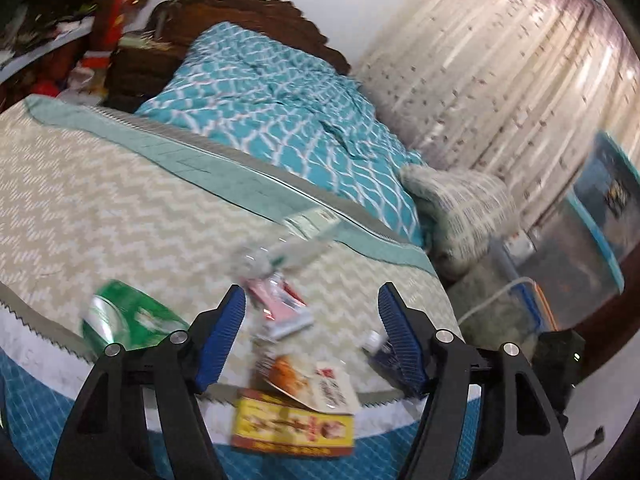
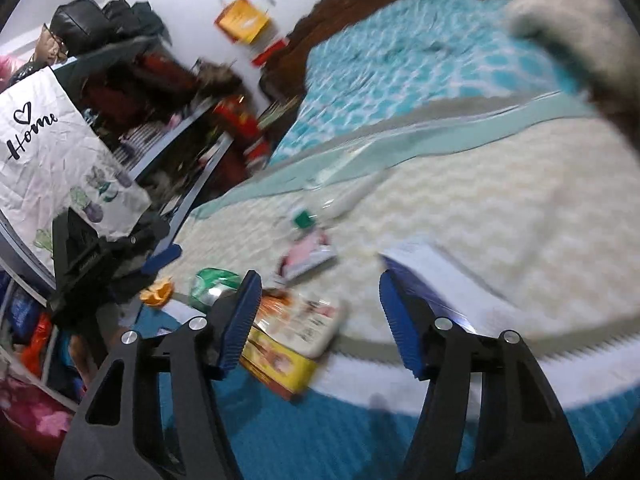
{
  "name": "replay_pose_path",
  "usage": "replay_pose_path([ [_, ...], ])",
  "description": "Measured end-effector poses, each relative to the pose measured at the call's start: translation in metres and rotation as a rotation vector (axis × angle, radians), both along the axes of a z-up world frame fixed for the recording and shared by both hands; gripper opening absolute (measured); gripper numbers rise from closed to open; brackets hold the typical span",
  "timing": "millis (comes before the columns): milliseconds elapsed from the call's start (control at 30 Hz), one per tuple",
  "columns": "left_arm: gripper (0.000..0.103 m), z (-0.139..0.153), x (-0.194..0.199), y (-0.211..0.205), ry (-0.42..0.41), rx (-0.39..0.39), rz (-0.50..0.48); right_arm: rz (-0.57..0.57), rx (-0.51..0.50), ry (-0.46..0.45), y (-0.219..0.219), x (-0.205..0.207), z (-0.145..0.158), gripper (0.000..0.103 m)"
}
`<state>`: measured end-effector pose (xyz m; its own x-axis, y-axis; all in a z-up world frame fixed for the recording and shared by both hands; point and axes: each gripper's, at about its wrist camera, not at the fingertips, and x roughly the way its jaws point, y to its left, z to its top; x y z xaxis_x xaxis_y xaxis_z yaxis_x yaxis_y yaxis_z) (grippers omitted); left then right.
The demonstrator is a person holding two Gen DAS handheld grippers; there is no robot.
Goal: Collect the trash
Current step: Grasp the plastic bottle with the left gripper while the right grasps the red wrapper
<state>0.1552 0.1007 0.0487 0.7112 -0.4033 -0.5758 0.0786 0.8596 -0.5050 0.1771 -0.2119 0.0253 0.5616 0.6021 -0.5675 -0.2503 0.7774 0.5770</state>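
Note:
Trash lies blurred on the near corner of the bed (image 1: 100, 208). In the left wrist view I see a green wrapper (image 1: 124, 316), a pink and red packet (image 1: 280, 304), a white snack packet with an orange picture (image 1: 316, 380), a yellow box (image 1: 294, 428) overhanging the edge and a clear wrapper (image 1: 288, 252). My left gripper (image 1: 311, 292) hangs open above them, holding nothing. The right wrist view shows the same green wrapper (image 2: 212, 284), pink packet (image 2: 308, 256), snack packet (image 2: 308, 320) and yellow box (image 2: 280, 364). My right gripper (image 2: 320, 276) is open and empty too.
A teal patterned quilt (image 1: 272, 112) covers the far half of the bed, with a dark wooden headboard (image 1: 240, 8) behind. Cluttered shelves (image 2: 160, 92) and a white "Home" bag (image 2: 48, 148) stand left. Curtains (image 1: 500, 72) and a pillow (image 1: 460, 200) are on the right.

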Motion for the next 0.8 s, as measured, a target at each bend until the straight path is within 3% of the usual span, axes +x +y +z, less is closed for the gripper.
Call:
replay_pose_path([
  [100, 0.065, 0.0, 0.03, 0.011, 0.017, 0.033, 0.001, 0.04, -0.005, 0.058, 0.04, 0.045, -0.012, 0.065],
  [267, 0.065, -0.007, 0.094, 0.002, 0.104, 0.101, -0.094, 0.095, -0.144, 0.166, 0.101, 0.106, -0.056, 0.065],
  [367, 0.067, -0.02, 0.113, -0.009, 0.136, 0.144, -0.141, 0.076, -0.132, 0.226, 0.107, 0.126, -0.08, 0.065],
  [467, 0.075, -0.038, 0.132, -0.018, 0.195, 0.228, -0.164, 0.097, -0.105, 0.261, 0.114, 0.135, -0.091, 0.065],
  [533, 0.075, -0.053, 0.142, -0.025, 0.229, 0.254, -0.188, 0.112, -0.16, 0.216, 0.124, 0.134, -0.09, 0.064],
  [600, 0.076, -0.068, 0.153, -0.033, 0.273, 0.281, -0.205, 0.135, -0.219, 0.195, 0.131, 0.134, -0.091, 0.038],
  [667, 0.076, -0.079, 0.161, -0.042, 0.302, 0.302, -0.222, 0.148, -0.224, 0.193, 0.132, 0.131, -0.093, 0.02],
  [800, 0.076, -0.091, 0.167, -0.064, 0.314, 0.38, -0.257, 0.144, -0.226, 0.14, 0.122, 0.111, -0.079, 0.015],
])
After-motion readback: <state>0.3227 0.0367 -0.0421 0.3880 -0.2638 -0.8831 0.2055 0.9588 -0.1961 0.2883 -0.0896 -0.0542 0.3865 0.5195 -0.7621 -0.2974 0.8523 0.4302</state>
